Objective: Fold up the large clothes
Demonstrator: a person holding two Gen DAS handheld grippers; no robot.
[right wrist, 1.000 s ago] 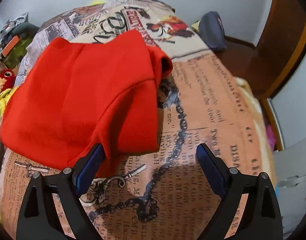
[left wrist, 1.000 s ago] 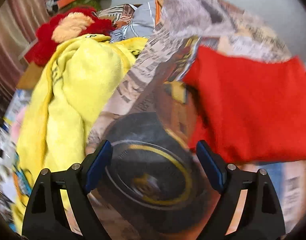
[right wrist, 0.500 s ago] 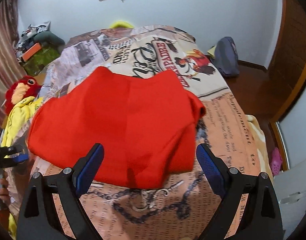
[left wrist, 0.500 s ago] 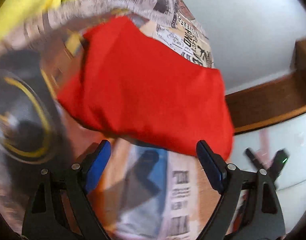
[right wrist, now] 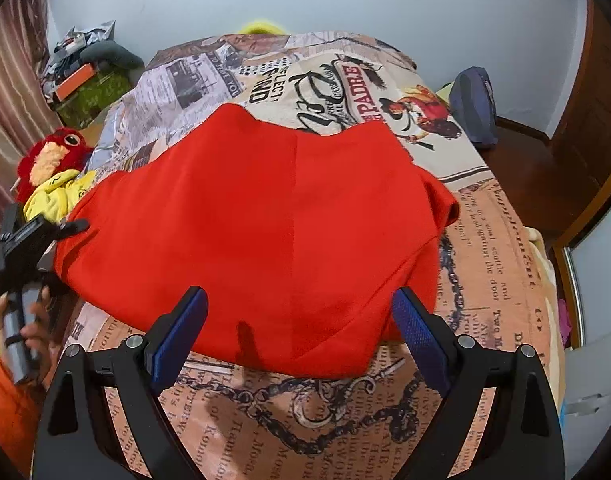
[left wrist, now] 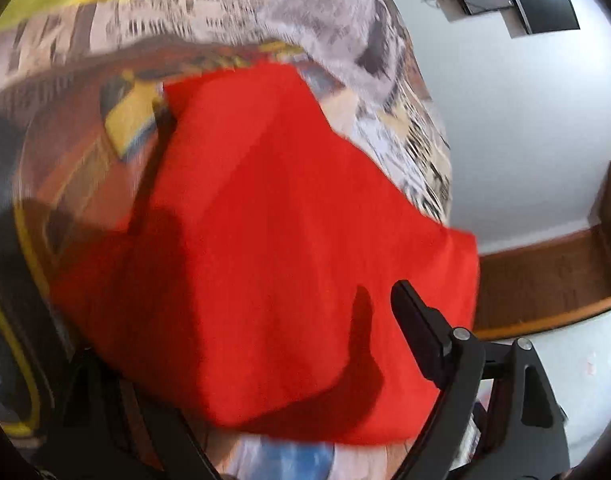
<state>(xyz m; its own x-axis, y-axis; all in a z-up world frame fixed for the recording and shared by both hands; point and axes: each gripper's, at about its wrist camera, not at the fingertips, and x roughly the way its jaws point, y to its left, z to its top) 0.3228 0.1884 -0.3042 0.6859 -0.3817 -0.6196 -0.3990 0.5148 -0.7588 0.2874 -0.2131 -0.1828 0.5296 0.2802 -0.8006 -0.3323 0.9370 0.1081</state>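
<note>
A red garment (right wrist: 265,232) lies folded on the printed bedspread (right wrist: 497,264). It fills the middle of the left wrist view (left wrist: 265,248) too. My right gripper (right wrist: 301,336) is open and empty, just above the garment's near edge. My left gripper (left wrist: 241,368) is open with its jaws wide apart; the garment's left edge lies between them, the left finger under the cloth and hidden, the right finger (left wrist: 417,328) above it. The left gripper also shows in the right wrist view (right wrist: 29,240), at the garment's left edge, held by a hand.
A yellow cloth (right wrist: 57,196) and a red plush toy (right wrist: 53,156) lie at the bed's left side. A cluttered shelf (right wrist: 85,84) stands at the back left. A dark bag (right wrist: 477,108) sits on the floor at the right, by a wooden door.
The left gripper has swung right from the yellow cloth and closed in on the red garment's edge. The right gripper has pulled back and up, so the whole garment shows.
</note>
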